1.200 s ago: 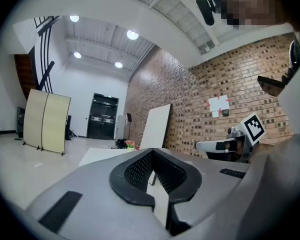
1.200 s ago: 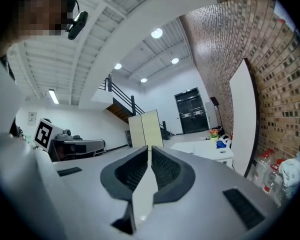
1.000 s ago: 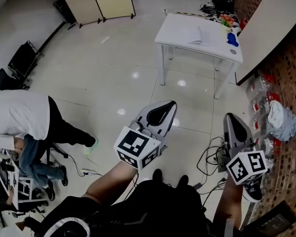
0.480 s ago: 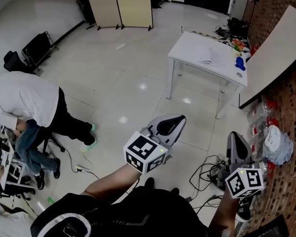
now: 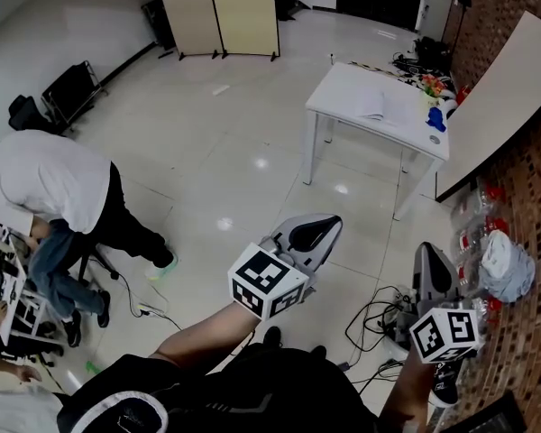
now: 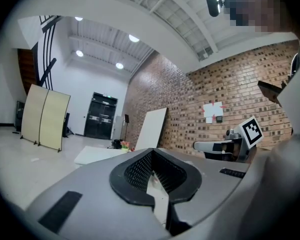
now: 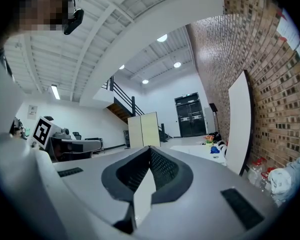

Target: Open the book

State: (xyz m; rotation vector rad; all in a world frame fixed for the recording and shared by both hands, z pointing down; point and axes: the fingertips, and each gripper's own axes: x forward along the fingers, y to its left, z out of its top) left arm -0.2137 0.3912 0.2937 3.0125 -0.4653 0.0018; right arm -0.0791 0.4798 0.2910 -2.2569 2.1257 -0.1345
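White tabletop point(image 5: 343, 90), far ahead of both grippers, carries the book point(image 5: 376, 108). It shows a pale face, too distant to tell whether it lies open. The left gripper point(image 5: 328, 225) and right gripper point(image 5: 427, 253) hang closed and empty above the floor point(image 5: 207, 152), so progress cannot be judged.

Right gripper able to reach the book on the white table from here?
Probably not. The right gripper hangs near the person's body, with open floor between it and the table holding the book. Nothing blocks the path; walk closer first.
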